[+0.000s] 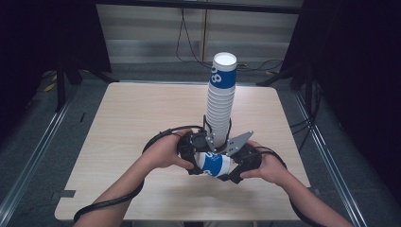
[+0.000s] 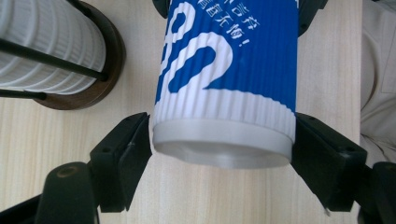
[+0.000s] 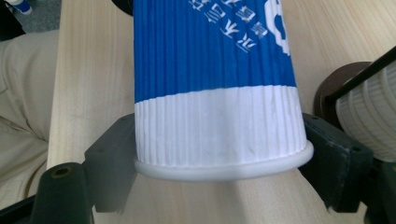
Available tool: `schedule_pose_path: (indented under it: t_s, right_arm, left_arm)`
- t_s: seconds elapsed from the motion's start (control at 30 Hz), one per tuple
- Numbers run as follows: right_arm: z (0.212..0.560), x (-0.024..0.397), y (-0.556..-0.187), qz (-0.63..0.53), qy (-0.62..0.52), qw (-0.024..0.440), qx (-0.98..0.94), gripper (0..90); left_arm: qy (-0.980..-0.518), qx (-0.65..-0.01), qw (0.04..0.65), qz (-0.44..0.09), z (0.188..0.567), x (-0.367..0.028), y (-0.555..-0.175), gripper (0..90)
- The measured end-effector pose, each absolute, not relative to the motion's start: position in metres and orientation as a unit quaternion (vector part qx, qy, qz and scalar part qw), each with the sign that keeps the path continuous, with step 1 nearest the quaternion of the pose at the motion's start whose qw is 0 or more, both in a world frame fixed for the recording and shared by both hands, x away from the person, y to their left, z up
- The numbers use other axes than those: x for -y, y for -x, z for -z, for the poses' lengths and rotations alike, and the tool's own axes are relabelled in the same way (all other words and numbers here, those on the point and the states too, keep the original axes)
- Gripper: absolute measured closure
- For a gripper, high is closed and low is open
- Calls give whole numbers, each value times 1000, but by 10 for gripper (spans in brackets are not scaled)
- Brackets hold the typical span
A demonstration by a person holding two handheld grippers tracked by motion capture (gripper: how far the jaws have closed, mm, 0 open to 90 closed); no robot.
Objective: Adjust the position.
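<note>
While each hand-held gripper (image 2: 222,154) (image 3: 219,158) clamps one end, the ribbed blue-and-white cup (image 1: 215,165) lies sideways.

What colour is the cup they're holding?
The cup is blue and white with ridges, clearest in the left gripper view.

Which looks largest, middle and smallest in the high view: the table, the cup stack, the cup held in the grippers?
1. table, largest by far.
2. cup stack, tall.
3. cup, held on its side between left gripper and right gripper, smallest; it lies nearer the camera, yet looks shorter than the stack.
</note>
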State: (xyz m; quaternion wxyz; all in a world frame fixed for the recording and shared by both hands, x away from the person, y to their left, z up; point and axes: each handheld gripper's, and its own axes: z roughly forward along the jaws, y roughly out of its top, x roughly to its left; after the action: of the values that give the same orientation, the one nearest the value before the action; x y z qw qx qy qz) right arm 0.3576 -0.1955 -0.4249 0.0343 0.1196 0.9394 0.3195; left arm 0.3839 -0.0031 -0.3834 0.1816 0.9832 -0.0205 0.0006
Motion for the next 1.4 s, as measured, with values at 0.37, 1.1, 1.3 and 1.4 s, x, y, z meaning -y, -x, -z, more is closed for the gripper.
schedule_pose_path:
  t_s: [0.37, 1.1, 1.3, 1.4]
  right_arm:
    - [424, 194, -356, -320, -112, 37, -940, 197]
    - [417, 190, -356, -338, -99, 46, -935, 195]
    - [416, 195, -356, -368, -105, 41, -923, 156]
    - [417, 200, -355, -397, -137, 27, -907, 122]
  left_arm:
    - [-985, 15, 172, 15, 390, 9, -383, 285]
    - [-985, 23, 169, 23, 401, 4, -386, 289]
    - [-976, 9, 215, 37, 401, -5, -386, 287]
    - [-968, -4, 247, 44, 400, -13, -388, 287]
